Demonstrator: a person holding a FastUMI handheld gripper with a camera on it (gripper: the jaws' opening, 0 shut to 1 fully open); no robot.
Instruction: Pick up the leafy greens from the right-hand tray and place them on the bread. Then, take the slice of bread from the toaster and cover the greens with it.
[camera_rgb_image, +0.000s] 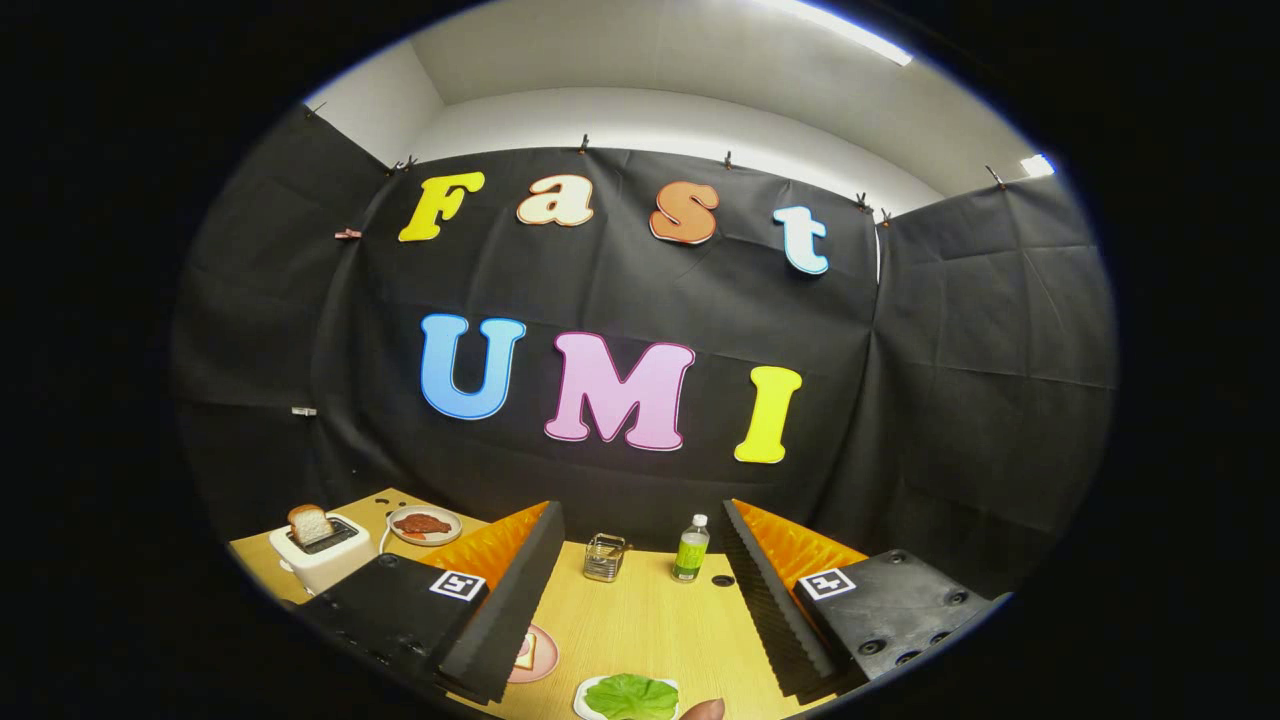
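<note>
Gripper (640, 640) fingers spread wide, holding nothing. Leafy greens (632, 697) on their tray (583, 697) at bottom center, between the fingers. Bread plate (540, 655) lower left, half hidden behind the left finger. Toaster (322, 552) slice (309, 523) far left. Risk: thin leaf slips, or finger clips the plate.

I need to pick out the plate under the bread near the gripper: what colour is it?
Pink, best seen in the gripper view: the plate peeks out beside the open gripper.
</note>
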